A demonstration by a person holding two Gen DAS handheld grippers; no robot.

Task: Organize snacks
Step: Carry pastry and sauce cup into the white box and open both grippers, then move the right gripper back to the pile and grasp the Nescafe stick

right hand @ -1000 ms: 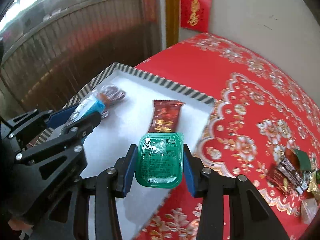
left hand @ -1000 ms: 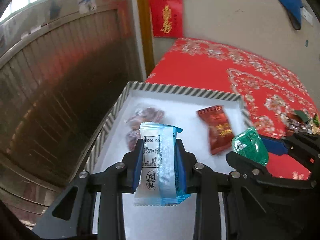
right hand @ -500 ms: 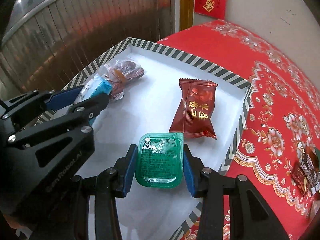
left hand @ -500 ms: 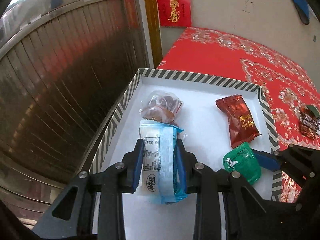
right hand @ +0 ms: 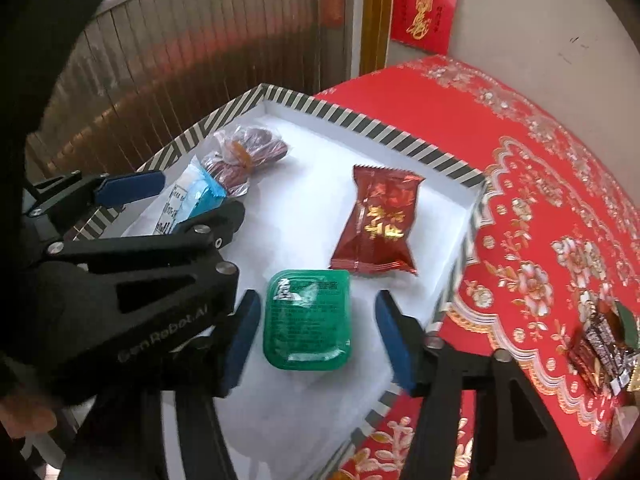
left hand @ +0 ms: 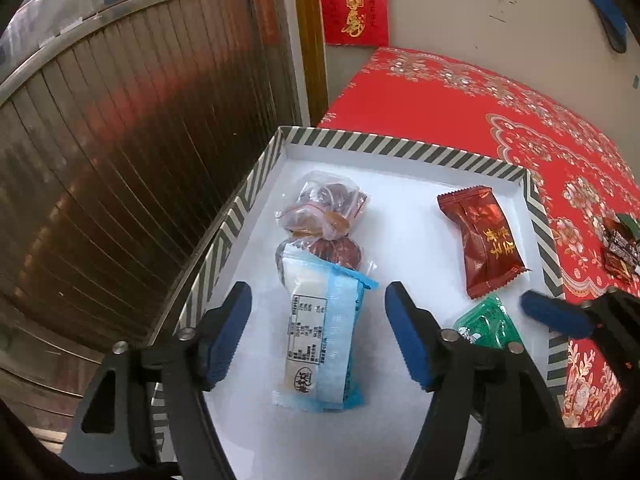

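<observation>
Release step in hand. The left gripper (left hand: 318, 334) is opening, its pads clear of the blue-and-white wafer packet (left hand: 320, 332) now lying in the striped-rim box (left hand: 400, 148), lower centre of frame. The right gripper (right hand: 316, 334) is likewise opening around the green sauce cup (right hand: 307, 320), which rests on the box floor below the red candy packet (right hand: 378, 224). Next, withdrawal upward is judged necessary, then a reach toward the loose wrapped chocolates (right hand: 600, 352) on the red surface (right hand: 520, 200), lower right.

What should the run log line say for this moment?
left gripper: opening, blue packet released | right gripper: opening, green cup released | both in tray
</observation>
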